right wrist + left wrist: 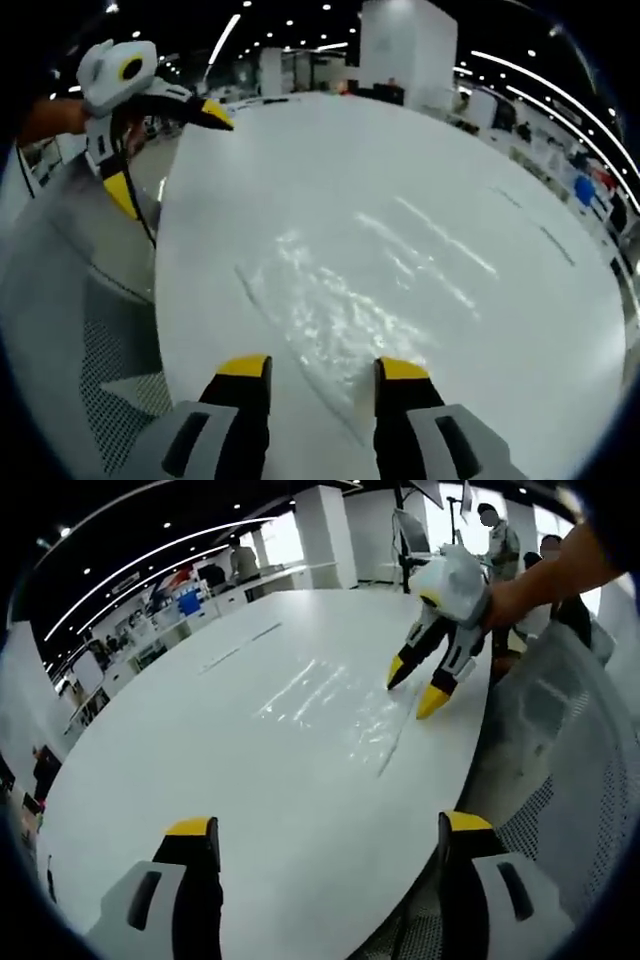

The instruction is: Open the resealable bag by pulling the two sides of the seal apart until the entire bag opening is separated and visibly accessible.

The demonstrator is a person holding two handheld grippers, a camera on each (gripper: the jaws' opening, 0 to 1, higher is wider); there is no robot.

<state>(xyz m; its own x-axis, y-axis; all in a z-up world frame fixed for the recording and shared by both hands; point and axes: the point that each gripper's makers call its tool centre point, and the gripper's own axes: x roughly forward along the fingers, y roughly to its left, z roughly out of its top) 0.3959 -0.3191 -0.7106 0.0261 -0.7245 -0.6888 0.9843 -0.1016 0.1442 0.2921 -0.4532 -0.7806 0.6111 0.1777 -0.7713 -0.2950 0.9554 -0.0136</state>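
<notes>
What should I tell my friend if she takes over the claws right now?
Left claw: open, empty, back from the bag.
Right claw: open, empty, tips at the near corner of the bag; it also shows in the left gripper view.
Clear resealable bag: flat on the white table, seal strip along the side nearest the table edge.
Done: nothing gripped.
Left: grip both sides of the seal, pull apart.

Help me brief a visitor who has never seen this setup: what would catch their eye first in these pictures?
First the big white table, then the clear resealable bag lying flat on it, glinting near the edge. The right gripper, with yellow-tipped fingers spread open, hovers at the bag's far end in the left gripper view; the left gripper hangs open by the table's edge.
</notes>
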